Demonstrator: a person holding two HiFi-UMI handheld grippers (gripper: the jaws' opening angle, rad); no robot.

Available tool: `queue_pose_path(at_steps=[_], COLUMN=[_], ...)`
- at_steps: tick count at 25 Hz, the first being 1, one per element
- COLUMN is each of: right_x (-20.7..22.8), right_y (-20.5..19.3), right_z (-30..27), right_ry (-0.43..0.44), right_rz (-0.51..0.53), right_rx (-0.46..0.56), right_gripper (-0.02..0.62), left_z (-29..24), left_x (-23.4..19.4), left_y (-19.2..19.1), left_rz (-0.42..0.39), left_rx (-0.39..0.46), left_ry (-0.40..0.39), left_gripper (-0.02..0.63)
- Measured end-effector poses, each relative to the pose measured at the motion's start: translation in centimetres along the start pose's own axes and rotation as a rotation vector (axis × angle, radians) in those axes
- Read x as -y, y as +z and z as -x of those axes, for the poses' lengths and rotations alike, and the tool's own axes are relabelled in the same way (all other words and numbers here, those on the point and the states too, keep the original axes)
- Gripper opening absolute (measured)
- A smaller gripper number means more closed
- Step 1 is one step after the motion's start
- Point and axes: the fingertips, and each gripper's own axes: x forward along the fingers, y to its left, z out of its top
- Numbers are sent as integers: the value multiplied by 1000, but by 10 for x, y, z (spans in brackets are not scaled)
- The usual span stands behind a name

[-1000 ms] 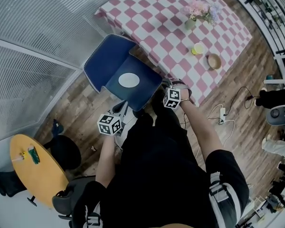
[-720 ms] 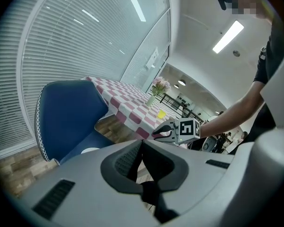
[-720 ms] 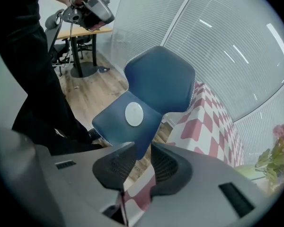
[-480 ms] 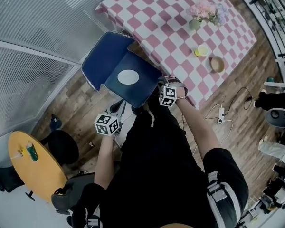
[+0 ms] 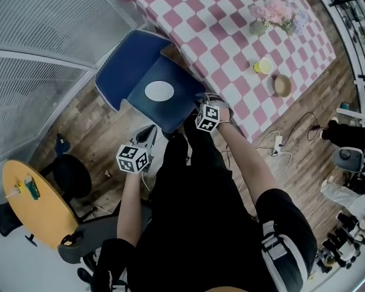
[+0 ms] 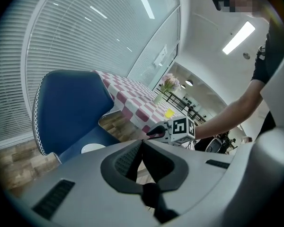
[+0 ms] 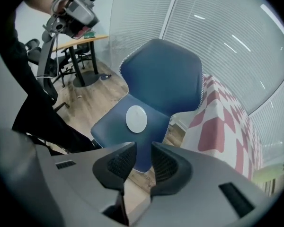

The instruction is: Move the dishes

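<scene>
A small white plate [image 5: 159,90] lies on the seat of a blue chair [image 5: 125,66]; it also shows as the plate [image 7: 136,118] and the plate [image 6: 93,148]. On the pink checked table [image 5: 225,23] sit a yellow dish [image 5: 264,66] and a brown bowl [image 5: 283,85]. My right gripper [image 7: 143,148] hangs just short of the seat's front edge, pointing at the plate, its jaws a narrow gap apart with nothing between them. My left gripper [image 6: 142,143] is lower and to the left, jaws closed tip to tip and empty.
A vase of pink flowers [image 5: 274,17] stands on the table. A round yellow side table [image 5: 30,215] and black office chairs [image 5: 73,178] are behind to the left. Blinds line the wall. Cables and a power strip [image 5: 277,143] lie on the wood floor.
The view has slid a little, so chair and table sit higher in it. Both grippers stay about where they were by the chair's front. No jaw movement shows.
</scene>
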Motion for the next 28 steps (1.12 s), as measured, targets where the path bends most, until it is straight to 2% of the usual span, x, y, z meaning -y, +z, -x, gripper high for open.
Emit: queue_pose_path(at_steps=[7, 12, 15, 20, 26, 28], right_x=[-8, -25, -32, -33, -24, -23], right_y=[-5, -5, -1, -1, 4, 3], right_z=[-46, -86, -110, -153, -210, -225], right_ry=[65, 129, 163, 193, 222, 223], right_rz=[-16, -5, -34, -130, -358, -400], right_rx=[9, -1, -3, -2, 25, 22], right_gripper=[106, 106, 106, 106, 109, 108], left_z=[-31, -29, -26, -32, -40, -45], left_x=[-17, -33, -45, -63, -84, -89], left_y=[-2, -19, -34, -56, -74, -82], left_rz=[39, 103, 148, 194, 237, 254], left_rx=[23, 37, 40, 37, 47, 43], left_ry=[18, 70, 101, 142, 180, 188], left_gripper=[21, 21, 21, 21, 21, 21])
